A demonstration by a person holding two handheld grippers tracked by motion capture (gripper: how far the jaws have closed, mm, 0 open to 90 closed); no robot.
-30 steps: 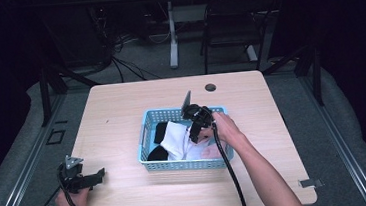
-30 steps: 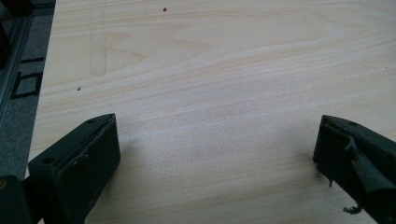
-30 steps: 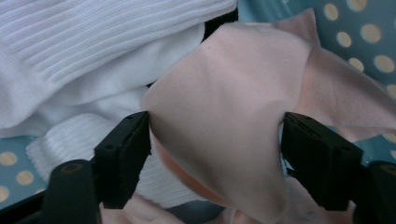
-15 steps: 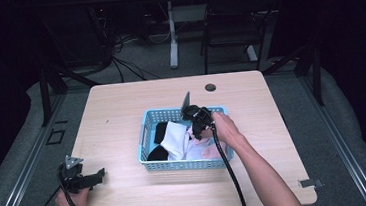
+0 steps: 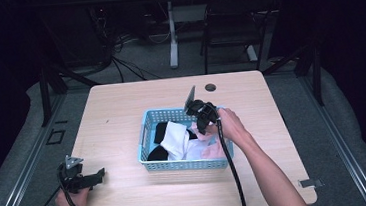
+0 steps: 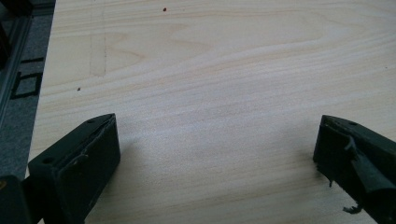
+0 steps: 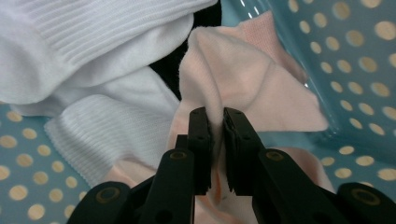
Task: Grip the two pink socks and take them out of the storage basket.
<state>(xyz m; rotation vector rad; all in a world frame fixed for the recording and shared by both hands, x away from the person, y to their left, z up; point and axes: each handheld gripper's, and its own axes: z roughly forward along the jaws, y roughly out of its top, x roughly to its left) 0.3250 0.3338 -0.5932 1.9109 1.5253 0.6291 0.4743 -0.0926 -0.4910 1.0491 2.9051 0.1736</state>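
Observation:
A light blue perforated basket (image 5: 146,131) stands at the middle of the table, holding white, black and pink cloth items. My right gripper (image 5: 199,126) reaches down into its right half. In the right gripper view its jaws are shut on a fold of pink cloth (image 7: 233,79), pinched between the fingertips (image 7: 200,126). White ribbed cloth (image 7: 84,51) lies to the left of it, with black cloth (image 7: 166,65) underneath. My left gripper (image 5: 97,175) rests near the table's front left corner, open, with bare wood (image 6: 210,116) between its jaws.
A small round dark hole (image 5: 210,87) sits in the tabletop behind the basket. Beyond the far edge are a chair (image 5: 234,23), table legs and cables on the floor. Bare table (image 5: 121,103) surrounds the basket.
The right gripper has lifted slightly inside the basket with the pink cloth. The left gripper has stayed in place.

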